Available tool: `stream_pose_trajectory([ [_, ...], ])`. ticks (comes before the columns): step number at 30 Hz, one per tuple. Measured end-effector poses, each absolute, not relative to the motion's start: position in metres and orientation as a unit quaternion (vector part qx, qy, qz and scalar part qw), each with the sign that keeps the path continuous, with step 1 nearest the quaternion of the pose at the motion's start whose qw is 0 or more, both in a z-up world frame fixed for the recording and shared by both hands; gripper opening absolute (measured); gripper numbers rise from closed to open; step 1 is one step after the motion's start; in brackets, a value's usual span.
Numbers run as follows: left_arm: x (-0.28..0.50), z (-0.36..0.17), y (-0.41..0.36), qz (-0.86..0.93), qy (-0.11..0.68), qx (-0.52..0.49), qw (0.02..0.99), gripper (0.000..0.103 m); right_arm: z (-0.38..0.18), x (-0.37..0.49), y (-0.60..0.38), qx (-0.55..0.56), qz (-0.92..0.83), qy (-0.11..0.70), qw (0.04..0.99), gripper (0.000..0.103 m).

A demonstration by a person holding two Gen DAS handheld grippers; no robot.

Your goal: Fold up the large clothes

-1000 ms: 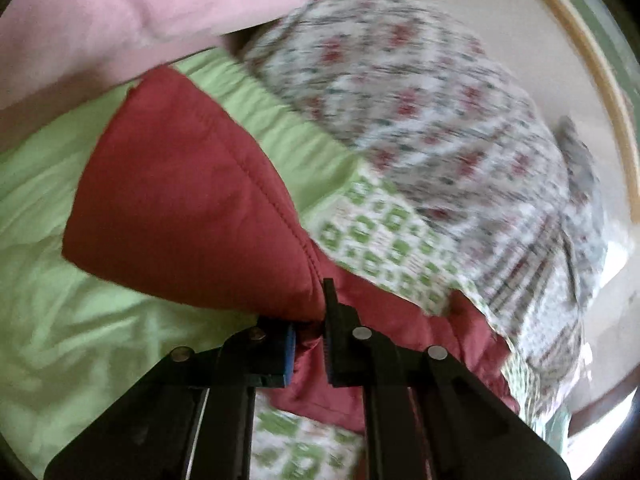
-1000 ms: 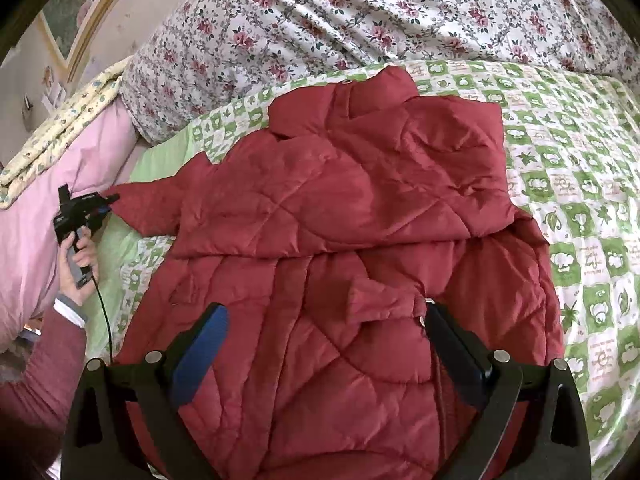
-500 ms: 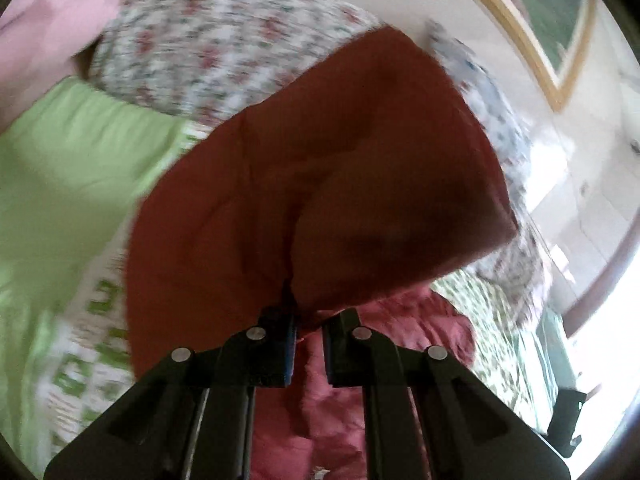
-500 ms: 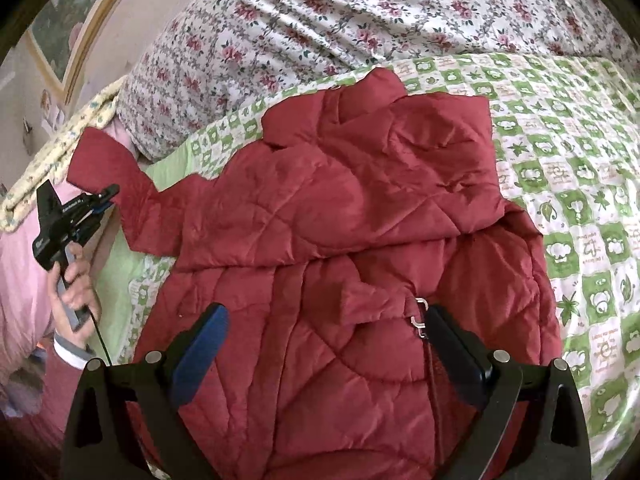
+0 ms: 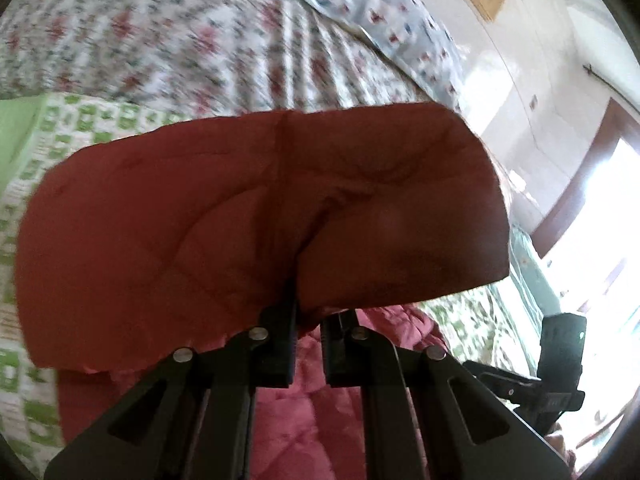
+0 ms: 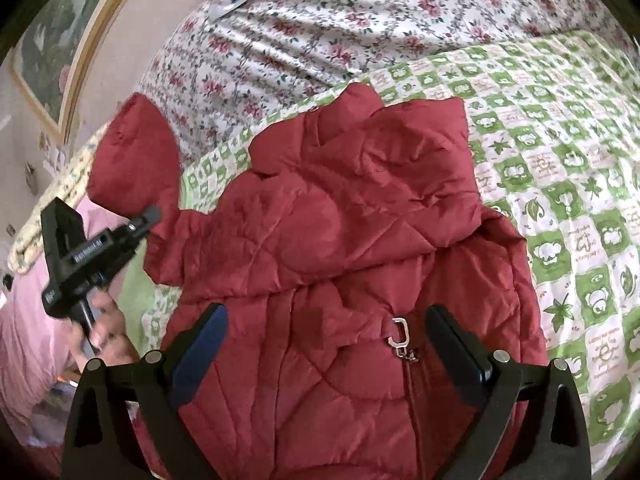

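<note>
A red quilted jacket (image 6: 352, 240) lies spread on the bed, its far sleeve folded across the chest and its zipper pull (image 6: 400, 336) near the middle. My left gripper (image 5: 308, 332) is shut on the near sleeve (image 5: 260, 216), which is lifted and fills most of the left wrist view. In the right wrist view that gripper (image 6: 150, 214) shows at the left, held by a hand (image 6: 106, 324), with the raised sleeve cuff (image 6: 136, 160) above it. My right gripper (image 6: 324, 344) stands open just above the jacket's front, with nothing pinched.
A green and white patterned bedspread (image 6: 568, 184) covers the bed. A floral duvet (image 6: 320, 32) is heaped at the far side, with a pink blanket (image 6: 24, 328) at the left. A framed picture (image 6: 60, 40) hangs on the wall. A bright window (image 5: 592, 240) is at the right.
My left gripper has carried the sleeve up off the bed and swung it over toward the jacket's body. The right gripper drifted slightly and stays open over the jacket front.
</note>
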State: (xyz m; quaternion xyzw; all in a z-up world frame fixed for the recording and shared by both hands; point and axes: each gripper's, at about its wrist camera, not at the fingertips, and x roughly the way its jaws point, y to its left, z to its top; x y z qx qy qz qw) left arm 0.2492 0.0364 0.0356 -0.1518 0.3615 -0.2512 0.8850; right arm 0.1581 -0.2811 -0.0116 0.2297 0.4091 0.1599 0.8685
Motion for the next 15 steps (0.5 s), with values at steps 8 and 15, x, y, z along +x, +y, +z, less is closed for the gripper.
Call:
stream_pose_trajectory([
  [8, 0.257, 0.003, -0.032, -0.273, 0.402, -0.127, 0.865, 0.007, -0.012, 0.166, -0.307, 0.267, 0.154, 0.393, 0.866, 0.100],
  [15, 0.257, -0.028, -0.069, -0.264, 0.437, -0.089, 0.855, 0.007, -0.012, 0.196, -0.323, 0.317, 0.171, 0.379, 0.853, 0.100],
])
